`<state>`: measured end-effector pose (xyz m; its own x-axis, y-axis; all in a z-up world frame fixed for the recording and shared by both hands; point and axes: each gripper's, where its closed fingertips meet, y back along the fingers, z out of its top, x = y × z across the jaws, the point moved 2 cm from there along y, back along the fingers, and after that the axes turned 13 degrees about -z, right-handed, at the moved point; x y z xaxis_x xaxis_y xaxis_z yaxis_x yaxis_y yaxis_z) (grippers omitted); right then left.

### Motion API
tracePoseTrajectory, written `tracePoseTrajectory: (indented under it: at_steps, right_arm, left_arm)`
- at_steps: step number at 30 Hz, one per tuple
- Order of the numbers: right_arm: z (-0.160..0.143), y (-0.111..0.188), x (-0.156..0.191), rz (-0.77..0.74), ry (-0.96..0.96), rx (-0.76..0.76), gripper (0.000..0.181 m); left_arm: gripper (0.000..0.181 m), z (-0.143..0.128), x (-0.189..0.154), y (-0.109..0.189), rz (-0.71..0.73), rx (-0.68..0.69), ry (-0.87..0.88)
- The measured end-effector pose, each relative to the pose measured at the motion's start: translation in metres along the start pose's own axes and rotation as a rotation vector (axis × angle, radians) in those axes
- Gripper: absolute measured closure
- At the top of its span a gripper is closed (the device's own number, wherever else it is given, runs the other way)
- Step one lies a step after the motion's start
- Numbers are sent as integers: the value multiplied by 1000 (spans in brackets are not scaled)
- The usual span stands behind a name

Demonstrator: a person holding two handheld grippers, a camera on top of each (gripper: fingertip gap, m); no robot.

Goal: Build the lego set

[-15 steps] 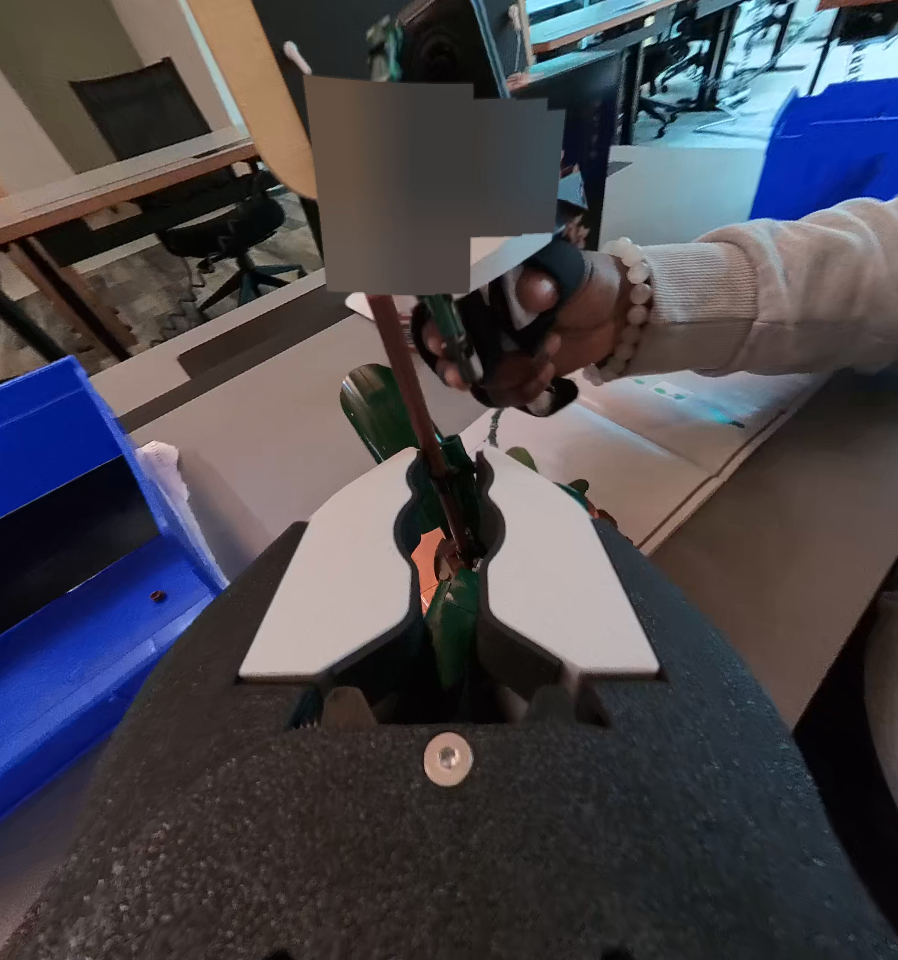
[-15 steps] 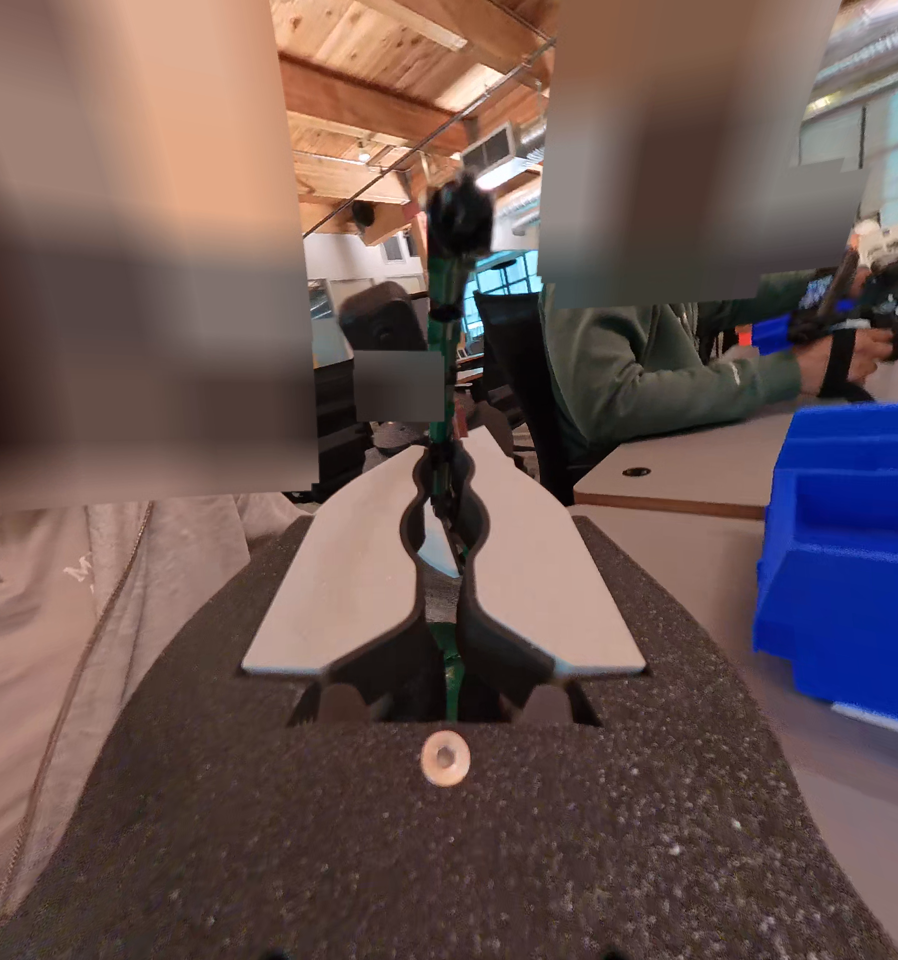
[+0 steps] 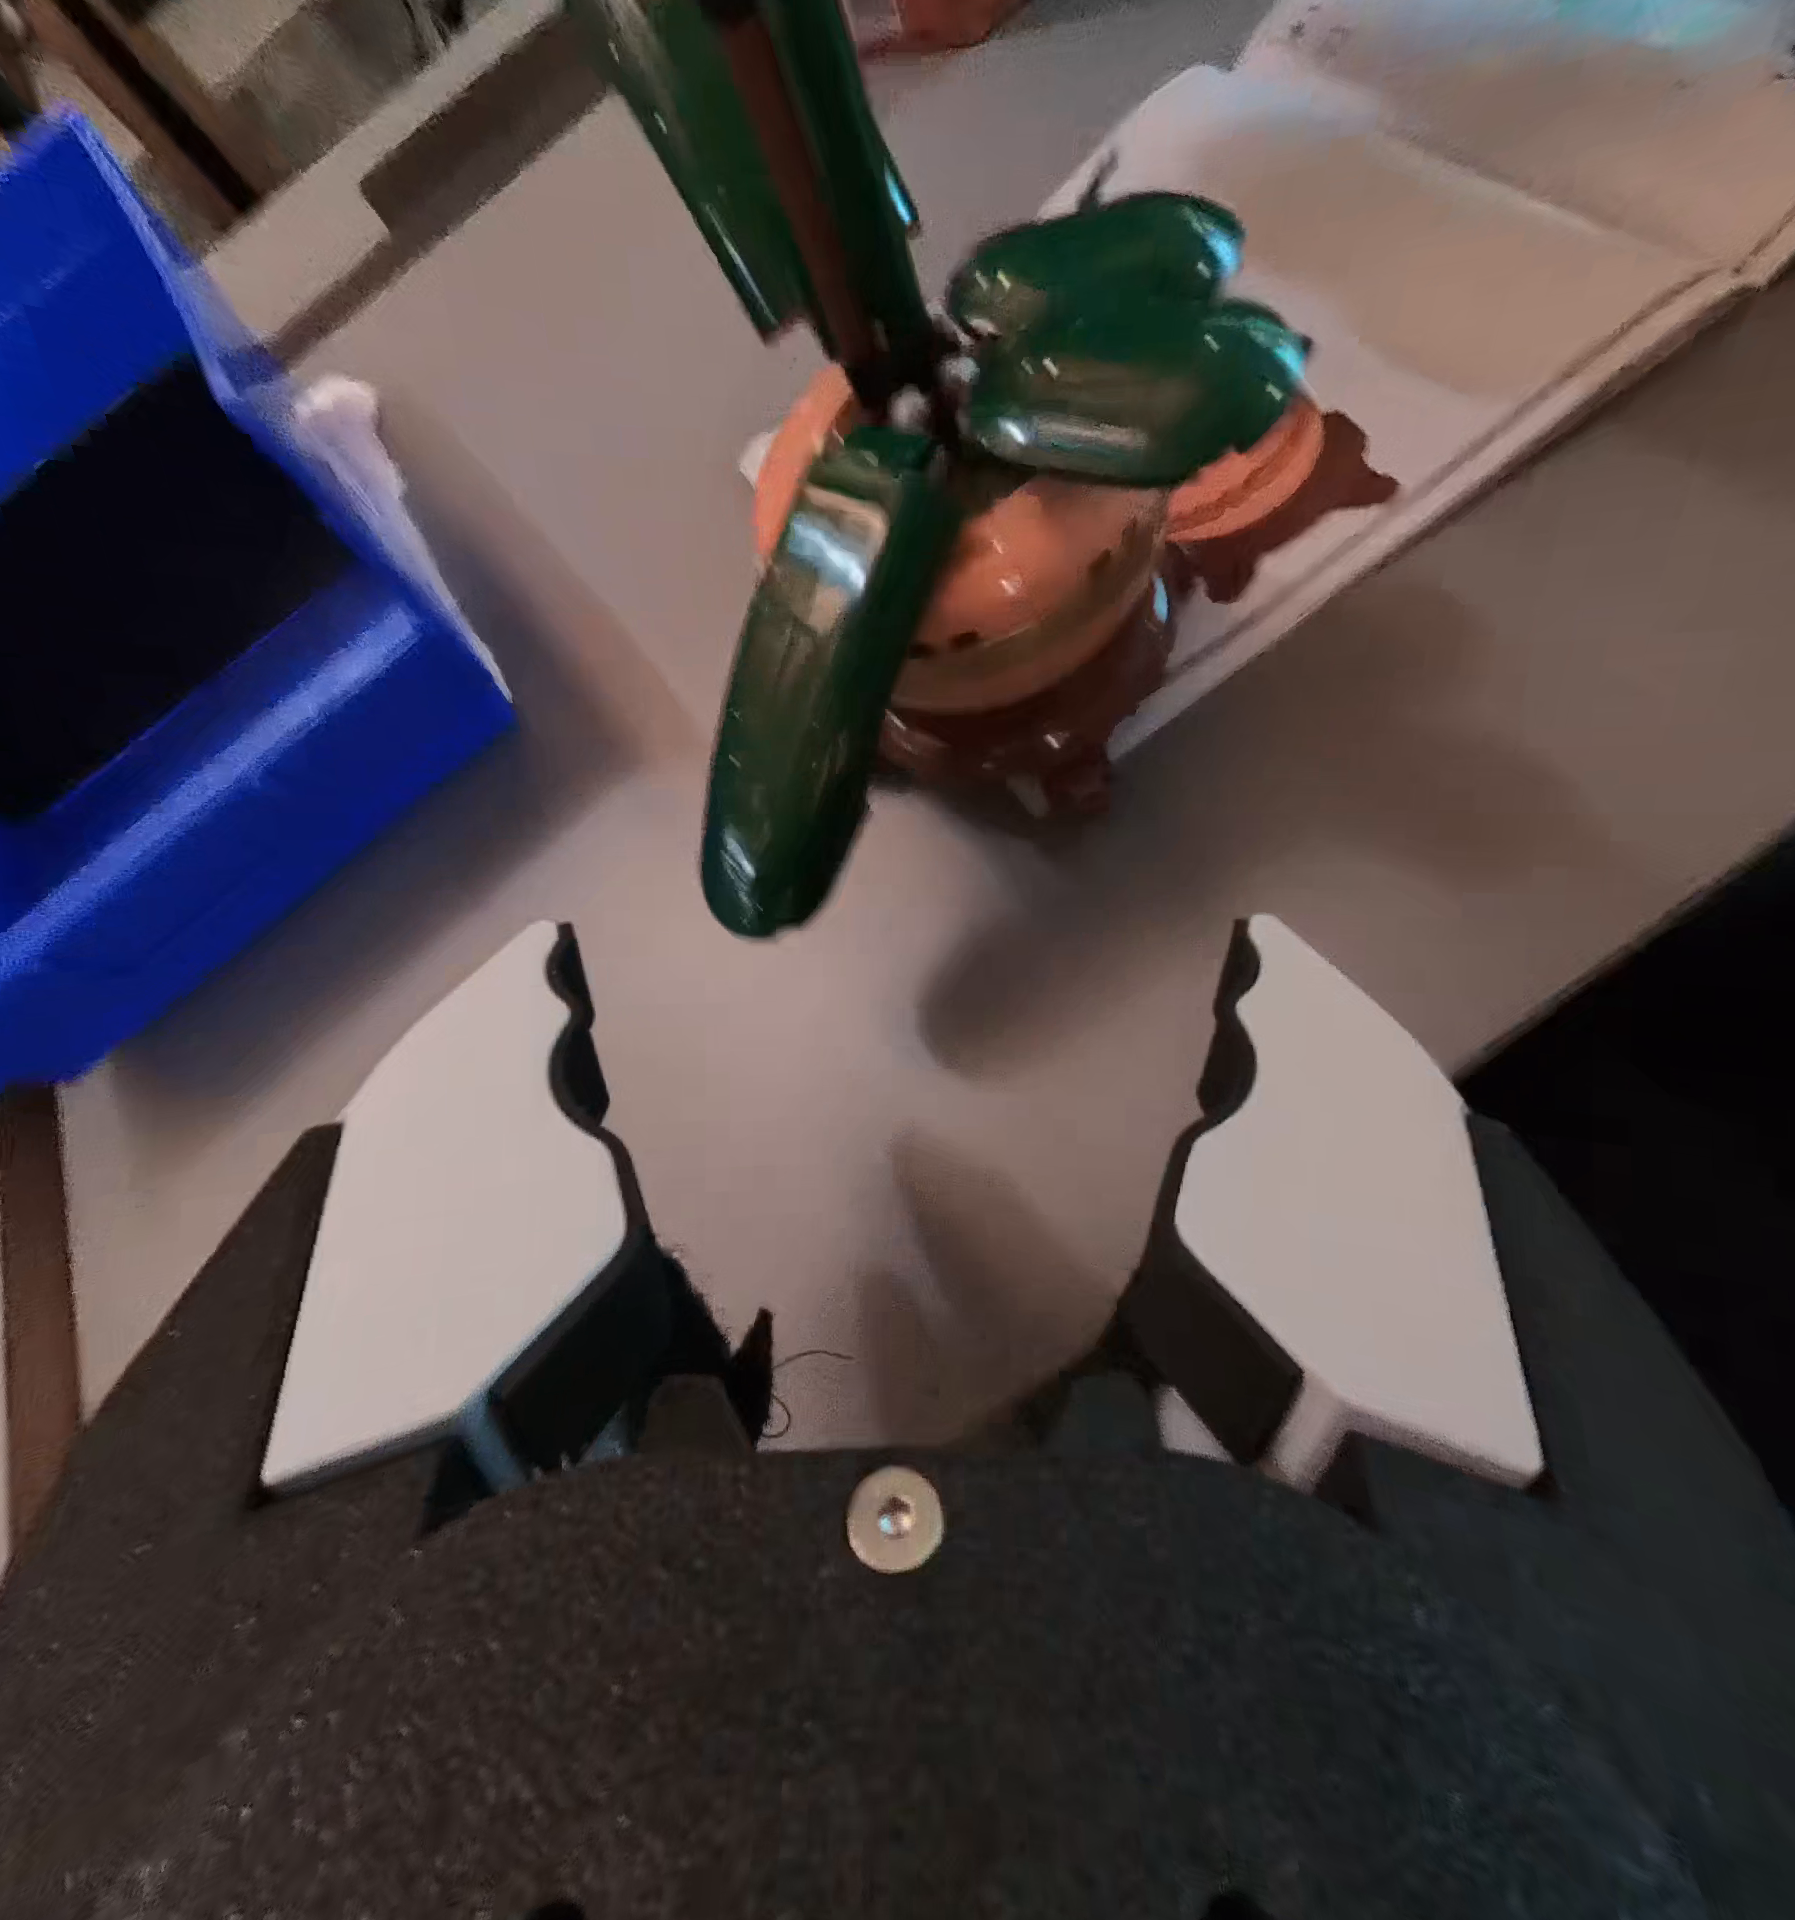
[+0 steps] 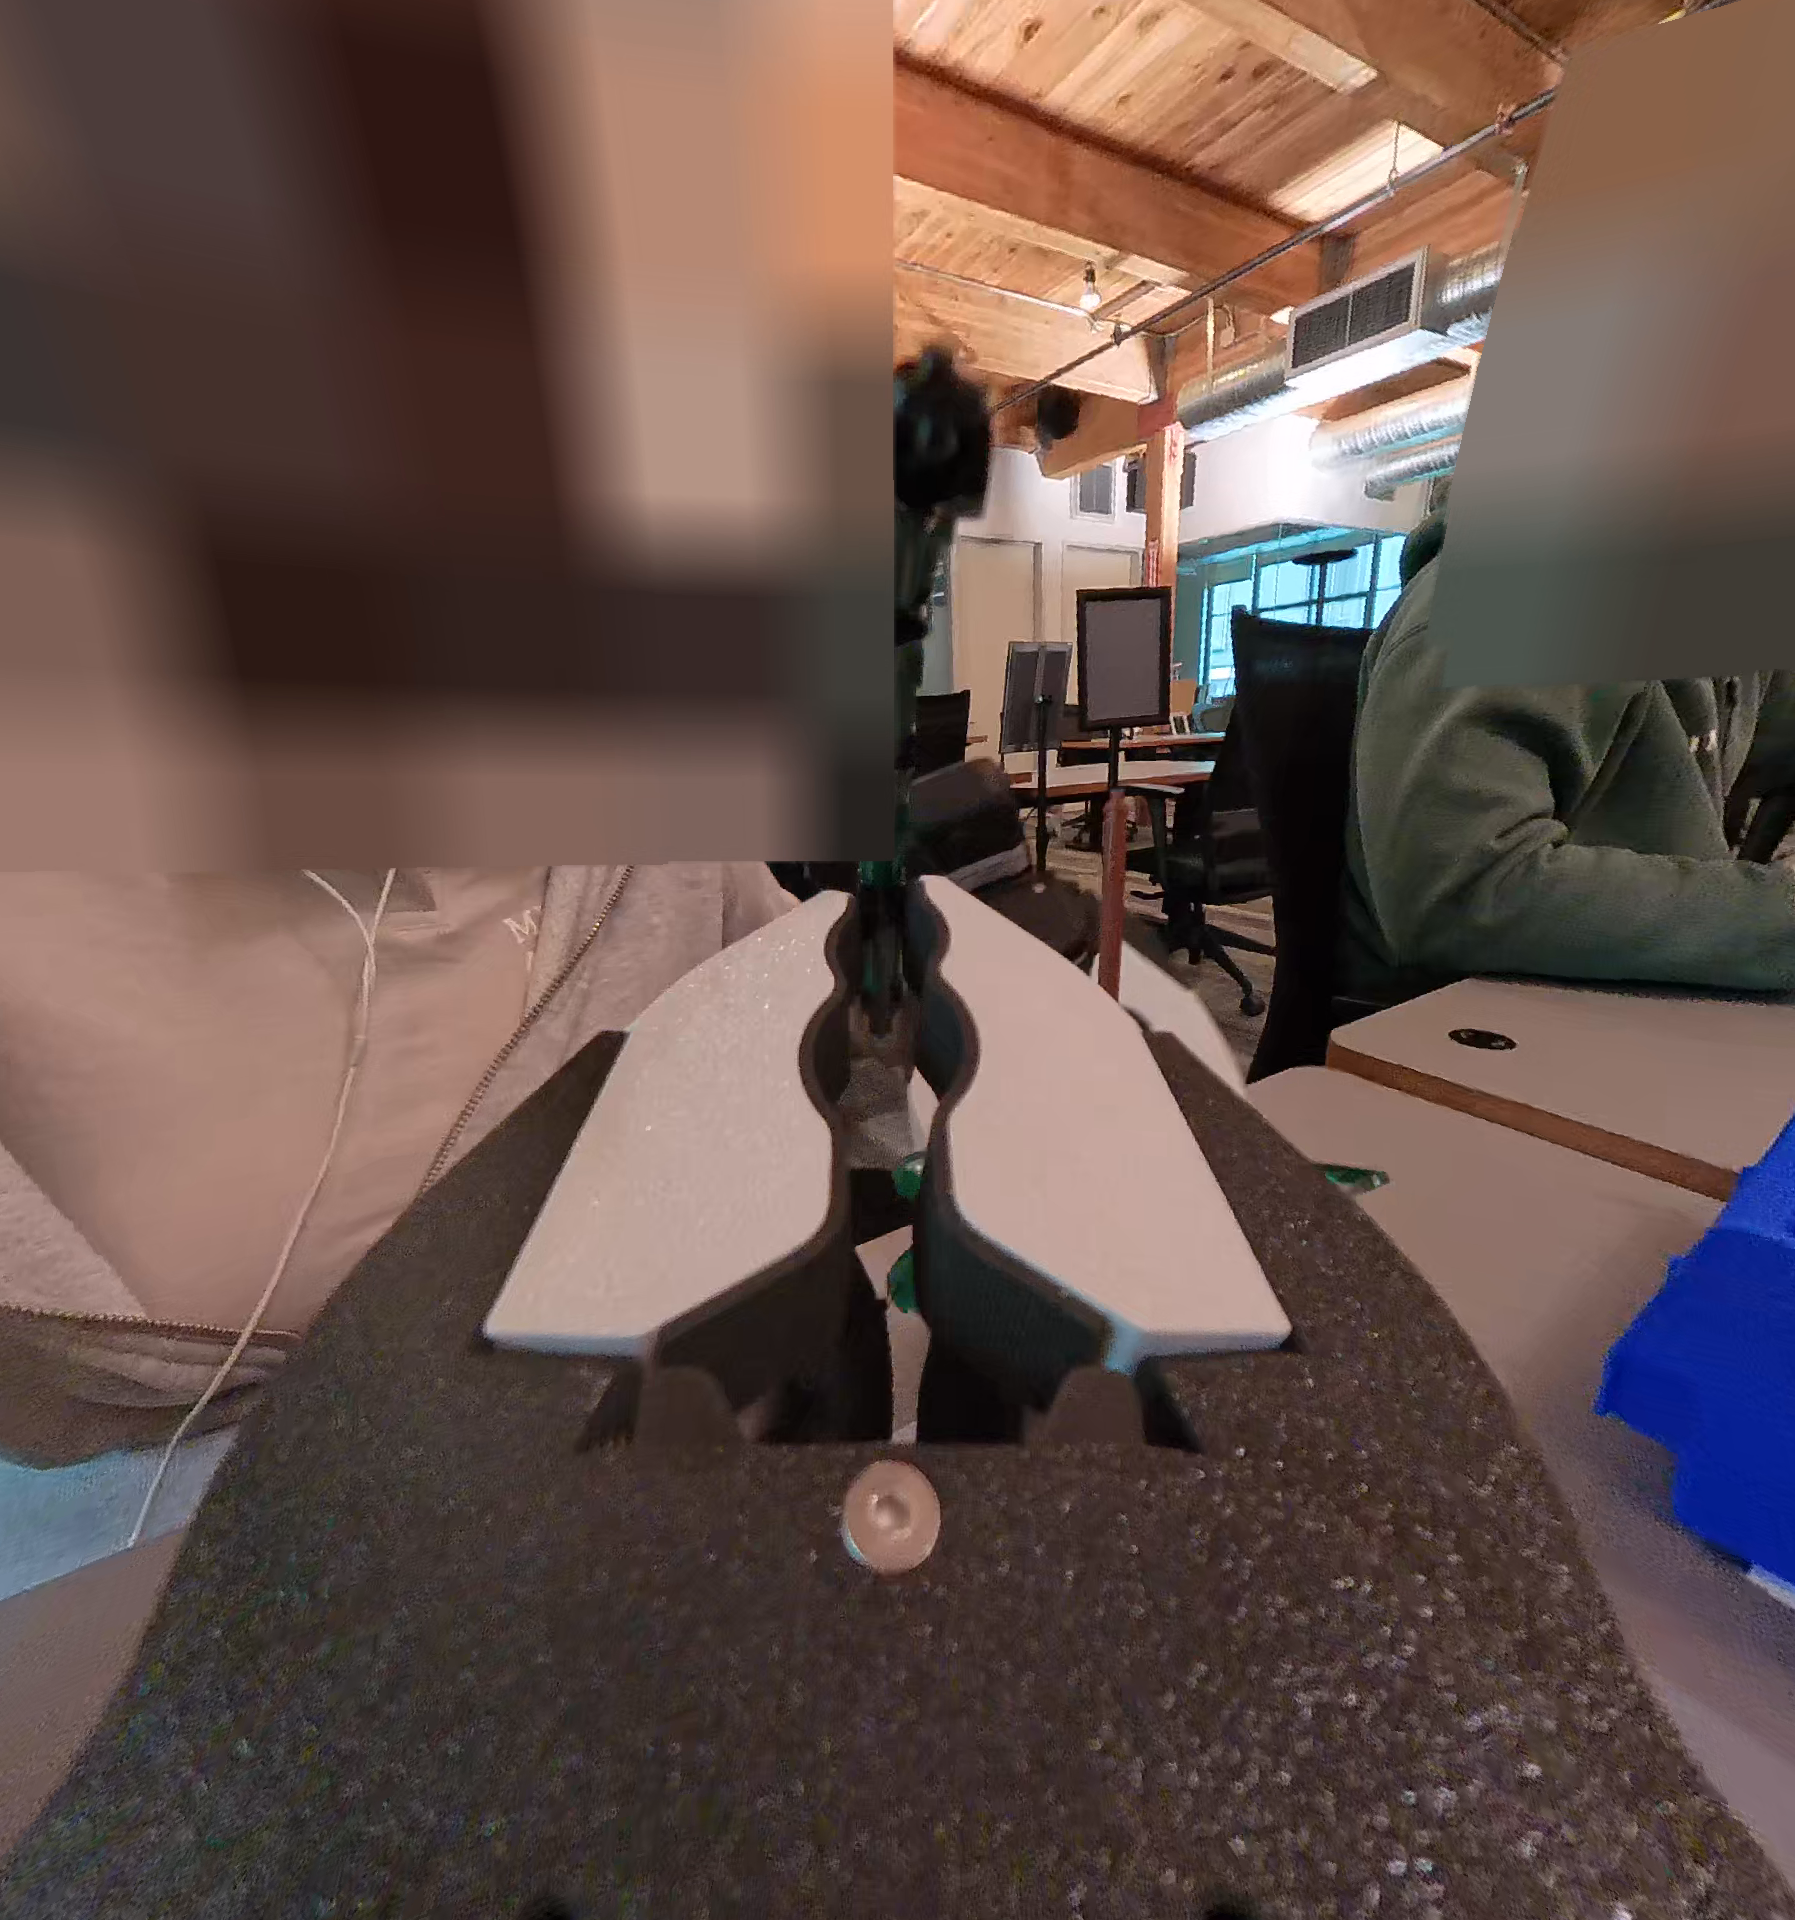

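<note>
1. Left edge of the left wrist view: a blue bin [image 3: 145, 582] sits on the grey table [image 3: 581, 312], with a scrap of white plastic [image 3: 353, 436] against its right wall. It is near the model, so a wide sweep could knock it.
2. Lower centre of that view: the left gripper [image 3: 898, 997] is spread wide with nothing between its fingers, and only bare table shows in the gap.
3. Centre, just above the fingertips: the lego plant [image 3: 976, 582], an orange pot on a dark brown base, stands on the table. A long green leaf [image 3: 799, 707] droops toward the camera and more leaves [image 3: 1101, 343] fan to the right. Green and brown stems [image 3: 799, 177] rise out of the top edge.
4. Upper right: an open instruction booklet [image 3: 1444, 208] lies under the pot's far side.
5. Right wrist view, centre: the right gripper [image 4: 898, 935] is closed on a thin green stem [image 4: 908, 644] topped by a dark knob [image 4: 940, 436].
6. Risks, as I judge them: the plant is held only high up, so any sideways pull could tip the pot or pop a stem joint. The drooping leaf hangs in the left gripper's path and could be knocked off. The view is motion-blurred, so exact contact is hard to judge.
</note>
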<state>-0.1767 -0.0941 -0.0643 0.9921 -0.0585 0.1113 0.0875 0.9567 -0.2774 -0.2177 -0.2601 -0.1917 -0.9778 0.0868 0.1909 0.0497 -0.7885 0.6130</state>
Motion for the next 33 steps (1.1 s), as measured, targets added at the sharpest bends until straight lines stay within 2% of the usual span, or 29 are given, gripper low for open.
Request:
tracePoseTrajectory:
  at_steps: [2,4,8,11,13,16,19,23,26,29,33]
  right_arm:
    - [-7,-1,0,-30,0,43,175]
    - [-11,-1,5,-54,13,85,175]
    - [-7,6,14,-98,44,91,175]
    - [-4,13,20,-128,34,69,175]
    - [-4,17,26,-136,20,66,175]
    - [-9,19,38,-148,13,97,175]
    - [-11,14,51,-181,33,96,175]
    - [-7,6,52,-365,55,12,175]
    - [-4,5,45,-547,65,-91,175]
    - [-1,8,42,-653,34,-236,175]
    - [1,12,35,-694,71,-238,175]
  left_arm:
    - [59,22,7,-10,-72,-66,-44]
    - [53,39,5,-20,-211,-29,-62]
    - [62,41,8,-46,-364,148,-125]
    - [76,35,4,-60,-426,216,-187]
    - [94,38,6,-64,-436,184,-265]
    - [95,42,6,-71,-535,133,-364]
    - [95,48,3,-75,-699,50,-571]
    - [95,61,-1,-85,-883,-5,-757]
    - [95,65,-2,-95,-978,3,-817]
    - [96,65,4,-99,-954,25,-801]
    - [91,72,27,-86,-718,-37,-758]
